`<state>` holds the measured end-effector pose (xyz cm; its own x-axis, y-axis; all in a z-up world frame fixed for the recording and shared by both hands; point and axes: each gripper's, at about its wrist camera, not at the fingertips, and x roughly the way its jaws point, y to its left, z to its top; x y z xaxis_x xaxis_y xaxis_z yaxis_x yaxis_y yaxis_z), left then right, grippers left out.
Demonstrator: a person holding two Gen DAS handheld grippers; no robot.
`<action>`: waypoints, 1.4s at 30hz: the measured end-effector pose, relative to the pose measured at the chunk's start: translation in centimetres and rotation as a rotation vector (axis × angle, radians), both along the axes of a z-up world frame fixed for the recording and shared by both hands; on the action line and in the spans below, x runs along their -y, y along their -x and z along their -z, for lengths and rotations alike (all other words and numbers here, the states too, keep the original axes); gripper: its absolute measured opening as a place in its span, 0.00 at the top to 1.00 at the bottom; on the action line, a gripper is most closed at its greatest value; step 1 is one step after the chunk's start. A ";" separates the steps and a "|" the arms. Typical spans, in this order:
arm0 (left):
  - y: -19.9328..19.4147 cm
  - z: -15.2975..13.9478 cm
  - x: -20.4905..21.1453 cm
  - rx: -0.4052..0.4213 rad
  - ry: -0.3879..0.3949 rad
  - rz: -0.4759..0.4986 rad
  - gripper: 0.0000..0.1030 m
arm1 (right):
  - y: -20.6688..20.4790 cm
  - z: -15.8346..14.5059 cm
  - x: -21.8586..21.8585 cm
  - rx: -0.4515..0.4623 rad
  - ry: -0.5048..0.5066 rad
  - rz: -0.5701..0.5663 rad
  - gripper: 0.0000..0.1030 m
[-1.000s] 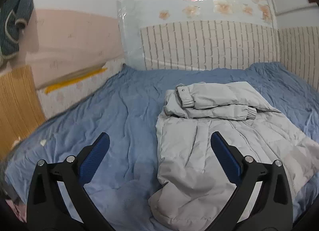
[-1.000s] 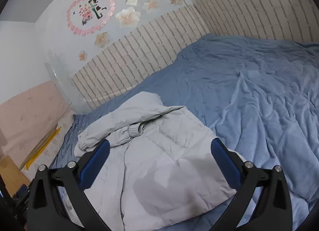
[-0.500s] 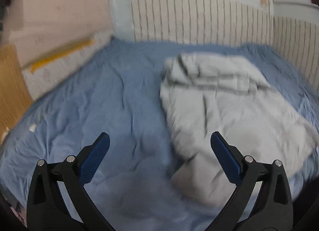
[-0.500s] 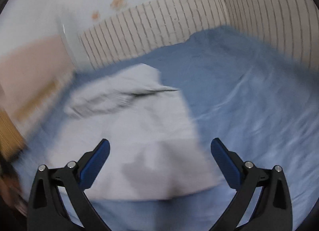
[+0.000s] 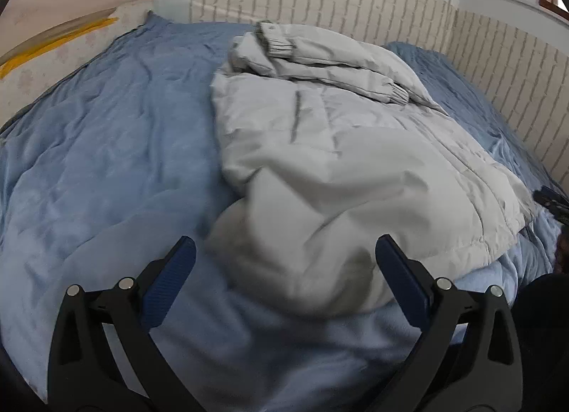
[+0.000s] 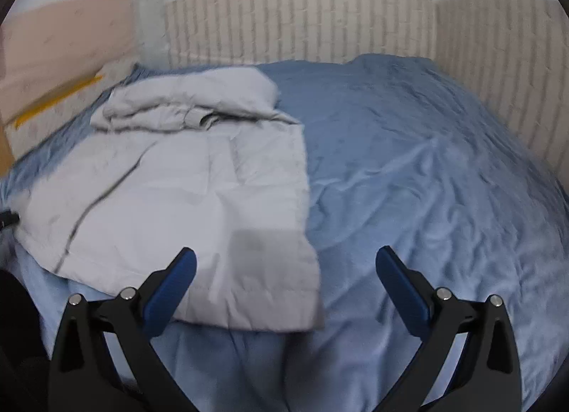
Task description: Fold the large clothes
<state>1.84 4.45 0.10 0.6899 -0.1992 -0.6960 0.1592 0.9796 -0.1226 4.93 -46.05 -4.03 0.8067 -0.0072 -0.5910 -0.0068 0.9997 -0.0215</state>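
While both grippers hang spread over the bed, we log this:

Jacket: grey padded jacket (image 5: 341,149) lies on the blue bedspread (image 5: 106,134), sleeves (image 5: 330,56) already folded across the chest at the headboard end, hem toward the bed's near edge.

Left gripper: left gripper (image 5: 284,277) spread wide, holding nothing; the bunched near-left hem corner (image 5: 284,262) sits between its fingers.

Right gripper: right gripper (image 6: 284,277) also released and empty; the near-right hem corner (image 6: 295,309) lies inside its span, closer to its left finger.

Step, as we judge it: grab both hem corners, carry them up toward the sleeves to halve the body.

How to do it well: we pinch the full padded thickness at each corner, not just the outer shell. We catch only jacket, no bedspread. We lift both sides level and together so the fold line stays square. We smooth the left-side lump first, or it gets trapped in the fold.

Risk: slick puffy fabric may slip from a shallow pinch.

Left view only: the humped, crumpled left hem; both ribbed cuffs (image 5: 281,46); a dark object at the jacket's right edge, likely the other gripper, too cropped to confirm.

Right view only: flat, clean right hem edge and side seam; the wide bare stretch of bedspread (image 6: 426,163) toward the bed's right edge.

Blur: the right view is soft, so fine hem detail is unclear.
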 end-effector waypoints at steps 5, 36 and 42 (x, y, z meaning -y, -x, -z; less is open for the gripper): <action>-1.9 1.3 1.8 -0.033 -0.015 0.023 0.03 | -3.0 3.0 -0.2 -0.117 -0.022 -0.007 0.05; 4.0 -11.9 -4.9 0.154 0.044 -0.047 0.91 | 9.7 -11.1 -6.7 0.135 -0.240 -0.257 0.85; 7.7 -15.8 -5.2 0.212 0.081 -0.007 0.91 | 13.4 -14.1 -5.2 0.215 -0.263 -0.241 0.85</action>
